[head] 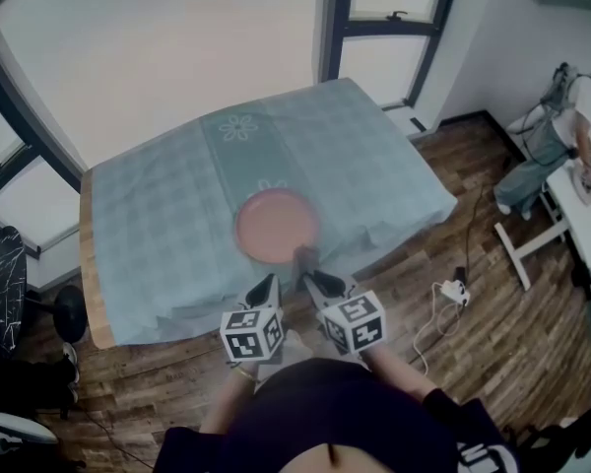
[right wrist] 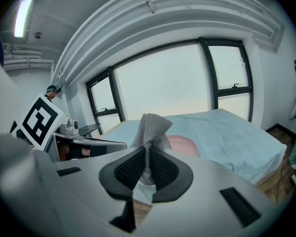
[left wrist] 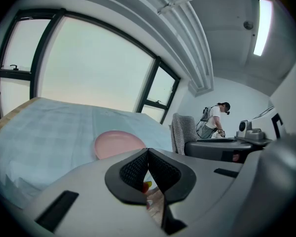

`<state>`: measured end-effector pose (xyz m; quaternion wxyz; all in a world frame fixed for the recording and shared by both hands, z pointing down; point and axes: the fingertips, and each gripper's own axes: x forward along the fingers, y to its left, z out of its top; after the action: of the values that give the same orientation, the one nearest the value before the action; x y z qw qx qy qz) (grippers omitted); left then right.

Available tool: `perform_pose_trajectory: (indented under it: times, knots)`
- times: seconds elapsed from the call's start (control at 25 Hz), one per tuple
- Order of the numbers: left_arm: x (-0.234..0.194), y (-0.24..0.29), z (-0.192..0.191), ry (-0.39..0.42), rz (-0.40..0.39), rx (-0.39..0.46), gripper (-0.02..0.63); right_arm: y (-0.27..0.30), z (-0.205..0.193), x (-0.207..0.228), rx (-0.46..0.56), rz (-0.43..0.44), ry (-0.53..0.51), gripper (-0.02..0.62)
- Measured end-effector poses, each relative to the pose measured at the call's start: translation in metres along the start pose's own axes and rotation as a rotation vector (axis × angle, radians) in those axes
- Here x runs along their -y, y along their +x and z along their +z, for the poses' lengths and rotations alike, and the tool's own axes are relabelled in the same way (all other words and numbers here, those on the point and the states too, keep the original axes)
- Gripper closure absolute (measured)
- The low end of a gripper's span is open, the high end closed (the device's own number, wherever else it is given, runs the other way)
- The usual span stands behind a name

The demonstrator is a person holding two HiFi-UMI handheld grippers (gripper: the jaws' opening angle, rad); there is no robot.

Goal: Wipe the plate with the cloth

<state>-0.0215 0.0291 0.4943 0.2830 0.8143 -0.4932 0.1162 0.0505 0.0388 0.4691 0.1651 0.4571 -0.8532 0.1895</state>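
Observation:
A round pink plate lies on the table covered with a pale blue checked tablecloth. Both grippers hover side by side over the table's near edge, just short of the plate. My right gripper is shut on a grey knitted cloth, which stands up in a bunch above the jaws; the plate shows behind it. My left gripper is shut with nothing between its pads. In the left gripper view the plate lies ahead and the held cloth hangs to the right.
Large windows run behind the table. The floor is wooden, with a white power strip and cable to the right. A person stands at a white table far right. Dark equipment sits at the left.

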Motion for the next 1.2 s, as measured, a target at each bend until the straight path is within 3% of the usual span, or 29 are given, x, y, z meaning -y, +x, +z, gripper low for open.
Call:
perform_pose_trajectory:
  times: [0.56, 1.2]
  knots:
    - [-0.071, 0.057, 0.033, -0.004, 0.006, -0.031, 0.592, 0.084, 0.026, 0.028, -0.016, -0.032, 0.029, 0.563]
    - [-0.126, 0.083, 0.030, -0.057, 0.070, -0.064, 0.592, 0.135, 0.030, 0.052, -0.097, -0.038, 0.010, 0.563]
